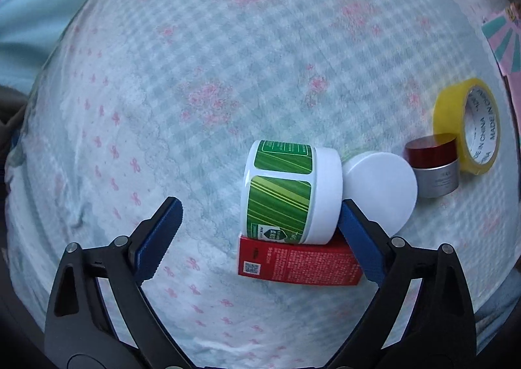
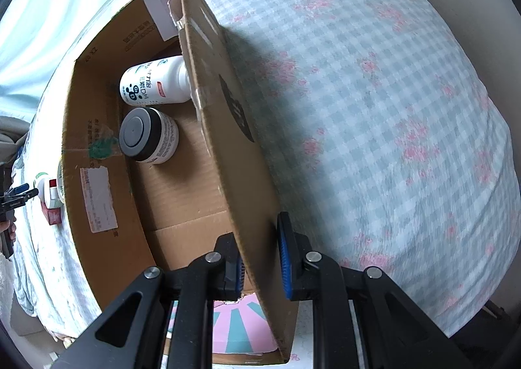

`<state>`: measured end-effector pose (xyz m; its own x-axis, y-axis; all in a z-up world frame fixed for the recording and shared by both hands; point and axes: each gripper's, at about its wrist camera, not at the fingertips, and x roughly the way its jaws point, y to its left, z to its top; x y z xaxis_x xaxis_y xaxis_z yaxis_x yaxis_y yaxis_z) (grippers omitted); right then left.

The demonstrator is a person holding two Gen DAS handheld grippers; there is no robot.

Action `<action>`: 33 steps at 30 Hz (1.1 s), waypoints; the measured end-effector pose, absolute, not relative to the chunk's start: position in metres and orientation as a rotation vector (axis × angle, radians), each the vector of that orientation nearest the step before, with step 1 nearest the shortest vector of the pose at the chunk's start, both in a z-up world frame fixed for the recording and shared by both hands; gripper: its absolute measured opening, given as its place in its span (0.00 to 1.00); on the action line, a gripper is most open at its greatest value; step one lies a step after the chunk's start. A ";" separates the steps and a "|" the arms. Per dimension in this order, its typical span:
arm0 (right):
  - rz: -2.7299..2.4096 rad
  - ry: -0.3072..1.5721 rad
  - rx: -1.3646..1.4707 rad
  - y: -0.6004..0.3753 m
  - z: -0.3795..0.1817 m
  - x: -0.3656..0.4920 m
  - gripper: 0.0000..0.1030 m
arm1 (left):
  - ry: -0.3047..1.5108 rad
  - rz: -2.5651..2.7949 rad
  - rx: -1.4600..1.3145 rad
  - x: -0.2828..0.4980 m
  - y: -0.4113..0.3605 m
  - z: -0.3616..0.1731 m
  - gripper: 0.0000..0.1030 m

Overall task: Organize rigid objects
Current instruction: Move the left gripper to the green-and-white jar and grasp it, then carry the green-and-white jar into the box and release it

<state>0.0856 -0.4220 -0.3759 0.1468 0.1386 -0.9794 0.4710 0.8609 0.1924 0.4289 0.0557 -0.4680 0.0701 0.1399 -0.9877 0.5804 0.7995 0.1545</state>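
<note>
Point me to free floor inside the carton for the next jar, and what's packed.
Inside the cardboard box, the floor from the dark-lidded jar toward the right tongs is bare. The far end is crowded: that jar sits beside the white bottle. Right tongs straddle the box's wall.

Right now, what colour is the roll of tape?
Yellow; the roll of tape shows best in the left wrist view.
</note>
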 end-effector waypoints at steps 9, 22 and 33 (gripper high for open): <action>-0.277 1.431 0.531 -0.423 -0.382 0.092 0.16 | 1.523 -0.499 0.622 0.442 0.050 -0.478 0.76; -0.299 1.423 0.537 -0.422 -0.384 0.093 0.16 | 1.540 -0.468 0.620 0.459 0.045 -0.494 0.51; -0.300 1.413 0.535 -0.421 -0.383 0.092 0.16 | 1.505 -0.412 0.551 0.456 0.050 -0.493 0.51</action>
<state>0.0923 -0.4211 -0.3828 0.1468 0.1142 -0.9826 0.5040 0.8461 0.1736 0.4564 0.0505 -0.4926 0.0366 0.0800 -0.9961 0.5760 0.8128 0.0864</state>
